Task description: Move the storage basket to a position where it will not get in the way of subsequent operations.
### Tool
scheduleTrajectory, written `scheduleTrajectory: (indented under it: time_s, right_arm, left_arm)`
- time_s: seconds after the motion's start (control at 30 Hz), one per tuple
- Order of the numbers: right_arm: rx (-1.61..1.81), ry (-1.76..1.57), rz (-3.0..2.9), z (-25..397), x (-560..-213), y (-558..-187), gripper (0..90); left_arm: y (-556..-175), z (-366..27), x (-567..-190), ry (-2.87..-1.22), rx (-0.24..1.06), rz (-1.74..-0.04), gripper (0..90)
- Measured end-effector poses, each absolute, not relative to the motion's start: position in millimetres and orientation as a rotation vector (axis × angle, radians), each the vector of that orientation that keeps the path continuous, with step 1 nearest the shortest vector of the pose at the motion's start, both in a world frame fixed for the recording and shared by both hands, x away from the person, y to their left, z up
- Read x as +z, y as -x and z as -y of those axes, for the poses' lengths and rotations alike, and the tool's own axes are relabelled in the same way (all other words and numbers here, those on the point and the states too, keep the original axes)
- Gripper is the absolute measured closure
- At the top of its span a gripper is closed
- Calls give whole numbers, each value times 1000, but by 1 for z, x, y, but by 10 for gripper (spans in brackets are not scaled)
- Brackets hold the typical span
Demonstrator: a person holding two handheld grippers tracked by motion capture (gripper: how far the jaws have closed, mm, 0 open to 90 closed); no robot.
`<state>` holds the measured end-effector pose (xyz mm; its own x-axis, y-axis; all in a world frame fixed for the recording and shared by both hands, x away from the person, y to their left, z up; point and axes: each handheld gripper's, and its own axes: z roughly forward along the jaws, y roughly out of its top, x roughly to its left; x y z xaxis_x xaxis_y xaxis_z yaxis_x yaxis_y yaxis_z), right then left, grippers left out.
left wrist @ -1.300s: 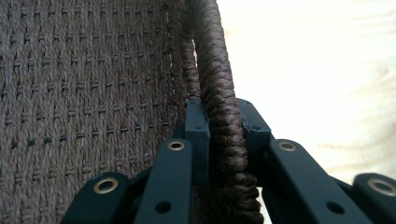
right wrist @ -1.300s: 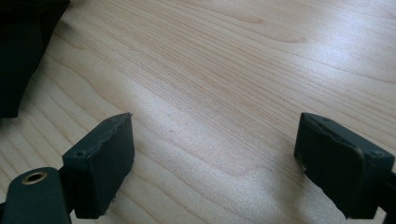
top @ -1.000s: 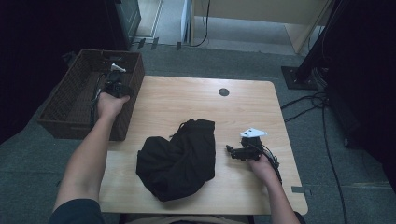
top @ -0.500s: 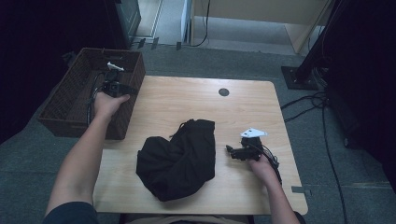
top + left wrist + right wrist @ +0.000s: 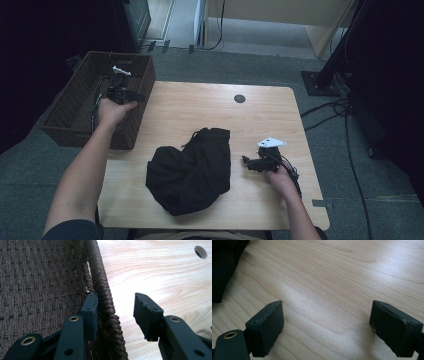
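Observation:
A dark brown woven basket (image 5: 75, 107) stands off the table's left edge. My left gripper (image 5: 125, 93) hovers over its right rim (image 5: 103, 297). It is open (image 5: 116, 313): one jaw sits inside the basket against the rim, the other hangs over the wooden table (image 5: 155, 270). A crumpled black garment (image 5: 192, 167) lies on the table's front middle. My right gripper (image 5: 250, 163) rests low on the table just right of the garment. It is open wide (image 5: 325, 325) over bare wood, and the black garment (image 5: 223, 267) shows at its far left.
A round cable hole (image 5: 239, 98) sits near the table's far edge. Cables (image 5: 345, 130) trail over the floor at the right, by a dark stand (image 5: 325, 75). The basket's woven floor (image 5: 37, 277) has nothing on it where I see it.
The left forearm has swung slightly leftward while its gripper stays at the basket rim. The right gripper and the garment have not moved.

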<state>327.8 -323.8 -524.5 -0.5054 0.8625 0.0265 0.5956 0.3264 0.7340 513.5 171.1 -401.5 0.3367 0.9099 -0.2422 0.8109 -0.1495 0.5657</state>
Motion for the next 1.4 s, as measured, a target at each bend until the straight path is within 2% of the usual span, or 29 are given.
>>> scheduleTrajectory:
  time_s: [0.2,0.5,0.8,0.97,1.4]
  right_arm:
    - [995,-1294,-2228,324,-524,-328,121]
    - [995,-1294,-2228,324,-524,-328,121]
    - [987,-1329,-2205,322,-524,-326,119]
    - [979,-1350,-2214,322,-522,-324,116]
    - [980,-1328,-2268,318,-517,-317,137]
  left_arm:
    - [-515,-166,-403,-1978,204,-1487,574]
    - [-506,-169,-393,-2001,236,-1427,501]
    - [-474,-163,-371,-1983,242,-1304,498]
    - [-453,-151,-373,-2012,252,-1246,501]
    - [-409,-112,-383,-2048,174,-1101,499]
